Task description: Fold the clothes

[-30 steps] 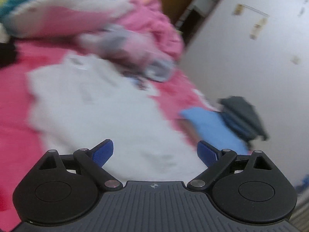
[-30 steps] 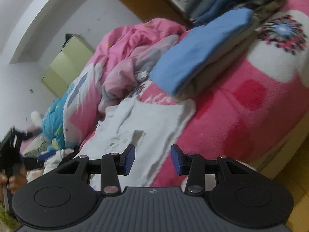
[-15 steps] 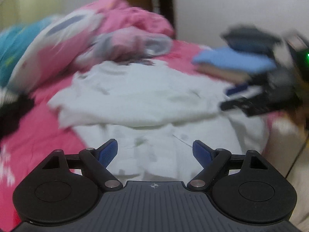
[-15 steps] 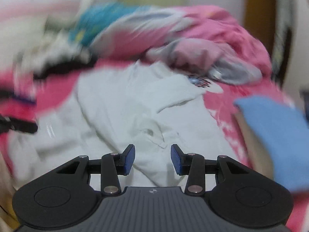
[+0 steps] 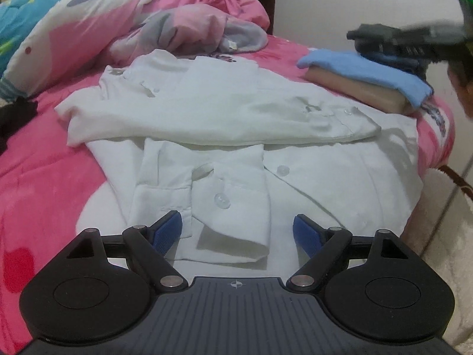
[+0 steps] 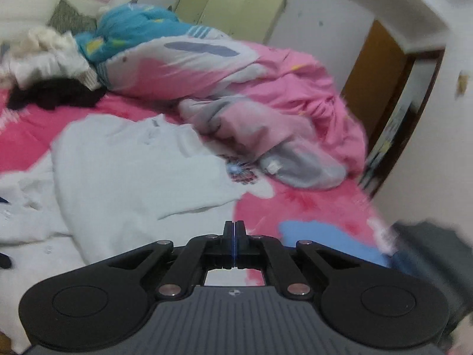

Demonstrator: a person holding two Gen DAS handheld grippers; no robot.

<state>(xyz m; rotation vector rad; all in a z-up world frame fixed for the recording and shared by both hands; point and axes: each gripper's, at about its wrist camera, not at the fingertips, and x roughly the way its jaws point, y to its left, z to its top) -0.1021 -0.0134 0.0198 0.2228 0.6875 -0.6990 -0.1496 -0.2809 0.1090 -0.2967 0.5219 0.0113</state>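
Note:
A white button shirt (image 5: 236,118) lies spread on the pink bed, its sleeves folded across the body. A cuff (image 5: 233,222) with a button lies just ahead of my left gripper (image 5: 236,230), which is open and empty, low over the shirt's near edge. In the right wrist view the shirt (image 6: 127,177) lies to the left. My right gripper (image 6: 234,236) is shut with nothing between the pads, above the bed beside the shirt's right edge. The right gripper also shows blurred at the upper right of the left wrist view (image 5: 414,41).
A stack of folded clothes, blue on tan (image 5: 369,80), sits at the bed's right side, also in the right wrist view (image 6: 325,239). A rumpled pink duvet (image 6: 236,82) and a grey-pink garment (image 5: 201,29) lie beyond the shirt. Black cloth (image 6: 53,94) lies far left.
Both grippers swung round to face the shirt. My right gripper went from open to shut. My left gripper dropped closer to the shirt's cuff and stayed open.

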